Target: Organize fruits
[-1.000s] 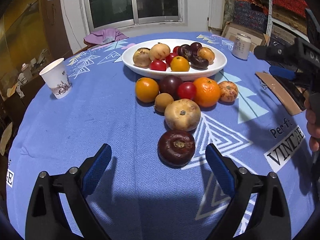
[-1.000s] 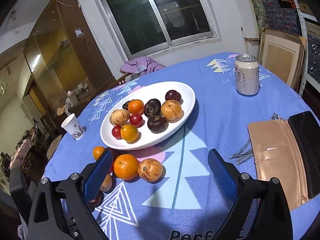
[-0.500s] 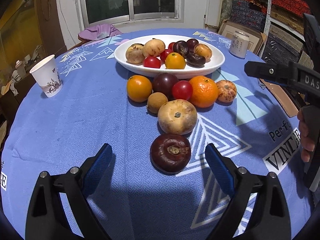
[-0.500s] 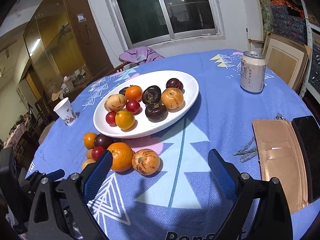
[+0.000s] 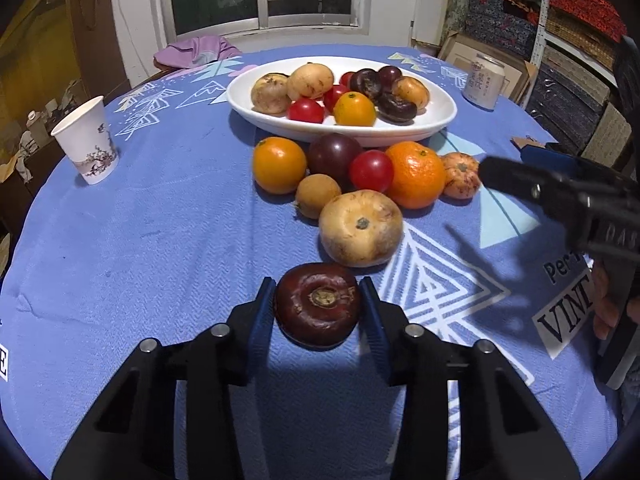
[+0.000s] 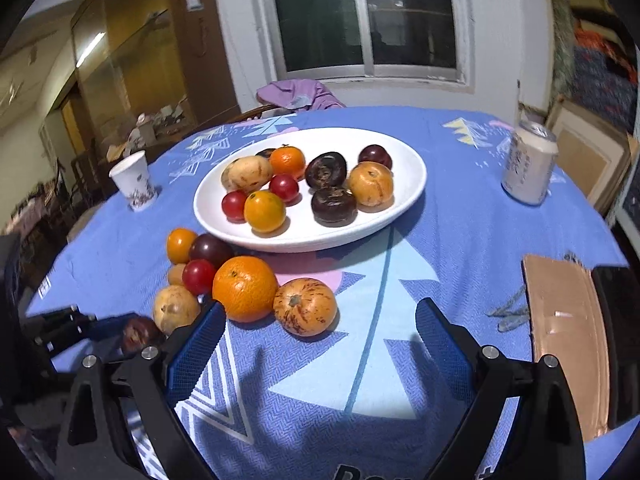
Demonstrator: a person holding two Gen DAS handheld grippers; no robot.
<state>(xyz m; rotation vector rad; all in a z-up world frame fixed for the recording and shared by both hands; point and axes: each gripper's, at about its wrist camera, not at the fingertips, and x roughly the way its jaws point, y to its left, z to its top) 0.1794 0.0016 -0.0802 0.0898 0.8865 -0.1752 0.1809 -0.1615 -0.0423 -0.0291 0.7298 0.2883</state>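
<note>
- Left wrist view: the left gripper (image 5: 319, 312) has just been closing its jaws, and the dark purple fruit (image 5: 318, 305) sits between them on the blue tablecloth (image 5: 160, 248). The 2 blue pads (image 5: 262, 312) lie against its sides, so I judge it is pinched and ready to lift.
- This fruit is the nearest one of the loose group, just in front of the pale tan fruit (image 5: 361, 227). That is probably why it is taken first: nothing blocks the jaws there.
- Behind it, the loose fruits, with the big orange (image 5: 415, 174) among them, lie close to the white plate (image 5: 436, 120), which already holds several fruits. I think the plate is the goal.
- At the right edge, the right gripper (image 5: 496, 176) hangs above the cloth, held by a hand (image 5: 608, 304).
- Right wrist view: the right gripper (image 6: 320, 332) has its fingers spread wide with nothing between them. The striped fruit (image 6: 305, 306) and the orange (image 6: 245, 288) lie just ahead of it, so it seems to wait for its turn.
- The can (image 6: 529, 167) and the paper cup (image 6: 134, 185) stand well apart from the fruits.
</note>
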